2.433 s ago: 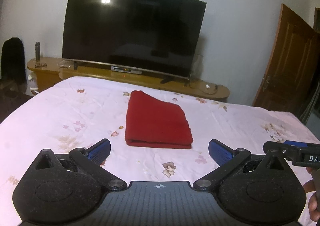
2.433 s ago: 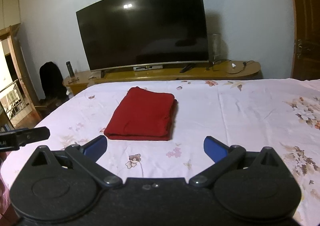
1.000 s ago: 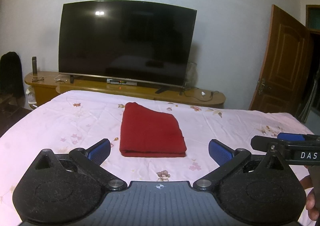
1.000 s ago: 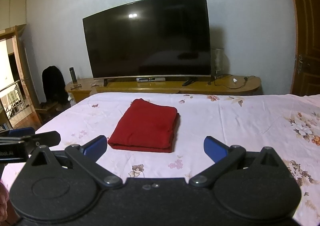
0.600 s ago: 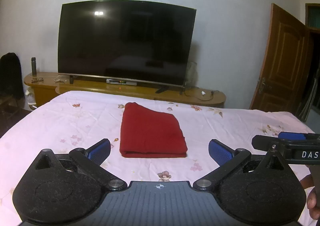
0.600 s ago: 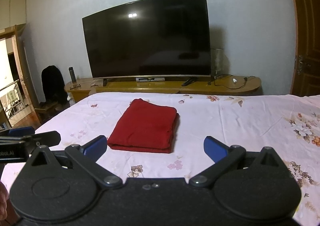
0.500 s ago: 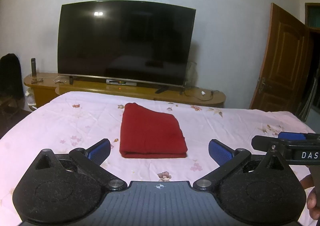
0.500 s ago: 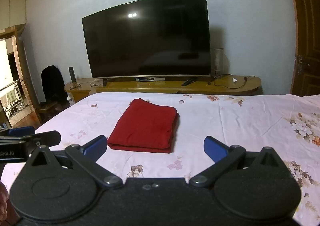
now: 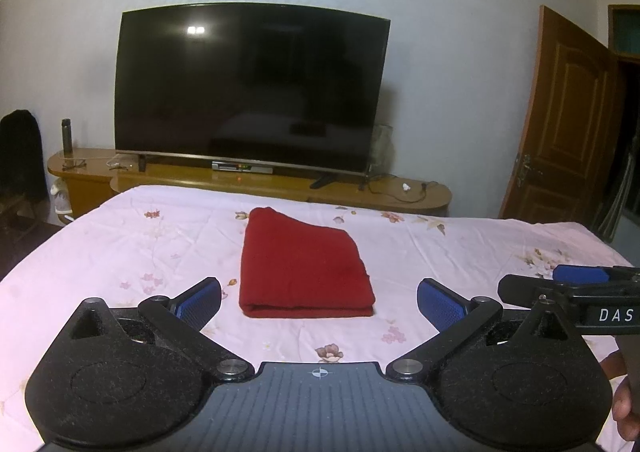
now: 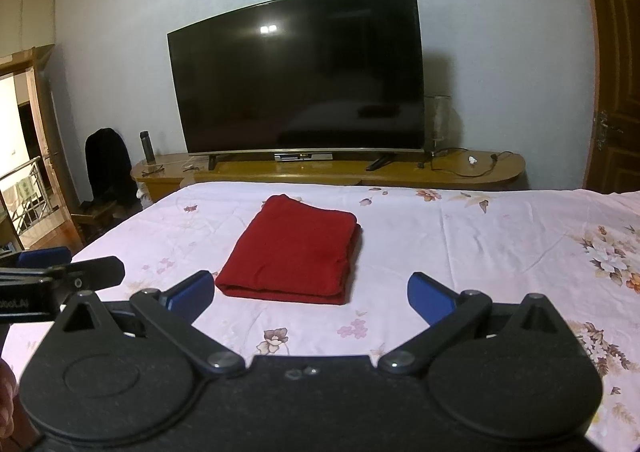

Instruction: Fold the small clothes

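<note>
Your left gripper (image 9: 319, 302) is spread wide w/ nothing in it, just short of the red cloth (image 9: 304, 267). Cloth lies folded mid-bed (image 9: 120, 244), below the TV (image 9: 252, 88). Your right gripper (image 10: 311, 294): also apart, empty. Both backed off and leveled since 2 s ago, so the fold looks done.
</note>
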`<state>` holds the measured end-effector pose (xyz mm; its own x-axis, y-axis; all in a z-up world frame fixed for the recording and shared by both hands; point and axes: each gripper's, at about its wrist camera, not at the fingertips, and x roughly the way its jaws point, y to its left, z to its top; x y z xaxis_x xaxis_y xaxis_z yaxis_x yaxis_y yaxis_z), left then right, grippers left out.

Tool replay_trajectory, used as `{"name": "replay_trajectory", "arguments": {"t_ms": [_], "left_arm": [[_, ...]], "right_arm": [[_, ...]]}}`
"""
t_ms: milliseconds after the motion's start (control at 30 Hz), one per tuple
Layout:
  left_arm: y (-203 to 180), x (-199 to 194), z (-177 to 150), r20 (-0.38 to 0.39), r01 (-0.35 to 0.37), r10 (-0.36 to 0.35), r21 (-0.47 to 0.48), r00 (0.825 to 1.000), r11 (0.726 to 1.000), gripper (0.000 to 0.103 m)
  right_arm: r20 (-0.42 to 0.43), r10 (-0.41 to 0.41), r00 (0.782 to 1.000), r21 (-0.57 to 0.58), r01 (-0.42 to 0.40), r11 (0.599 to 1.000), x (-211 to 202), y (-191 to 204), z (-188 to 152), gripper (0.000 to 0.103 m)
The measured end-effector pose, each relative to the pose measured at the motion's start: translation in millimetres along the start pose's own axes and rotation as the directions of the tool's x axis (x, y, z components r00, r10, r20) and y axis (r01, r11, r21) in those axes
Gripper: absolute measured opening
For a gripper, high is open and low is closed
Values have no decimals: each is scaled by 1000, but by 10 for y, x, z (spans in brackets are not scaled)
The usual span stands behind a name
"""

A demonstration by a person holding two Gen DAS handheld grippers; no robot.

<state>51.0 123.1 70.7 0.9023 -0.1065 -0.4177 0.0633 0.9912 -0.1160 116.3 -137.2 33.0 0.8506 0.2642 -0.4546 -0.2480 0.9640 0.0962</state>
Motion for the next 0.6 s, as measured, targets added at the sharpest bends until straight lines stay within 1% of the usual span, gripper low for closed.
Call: {"name": "replay_trajectory", "arguments": {"t_ms": [167, 433, 600], "left_arm": [[2, 5, 6, 3, 3, -3, 3, 1000, 1000, 103], [-15, 19, 20, 24, -16, 16, 3, 1000, 1000, 103], [-21, 25, 22, 36, -17, 16, 5, 999, 1000, 103]], "right_arm": [[4, 1, 1000, -4, -1, 1000, -8, -6, -2, 102], [6, 3, 1000, -4, -3, 1000, -11, -41, 0, 102], [7, 6, 1000, -6, -6, 1000, -5, -28, 2, 102]]}}
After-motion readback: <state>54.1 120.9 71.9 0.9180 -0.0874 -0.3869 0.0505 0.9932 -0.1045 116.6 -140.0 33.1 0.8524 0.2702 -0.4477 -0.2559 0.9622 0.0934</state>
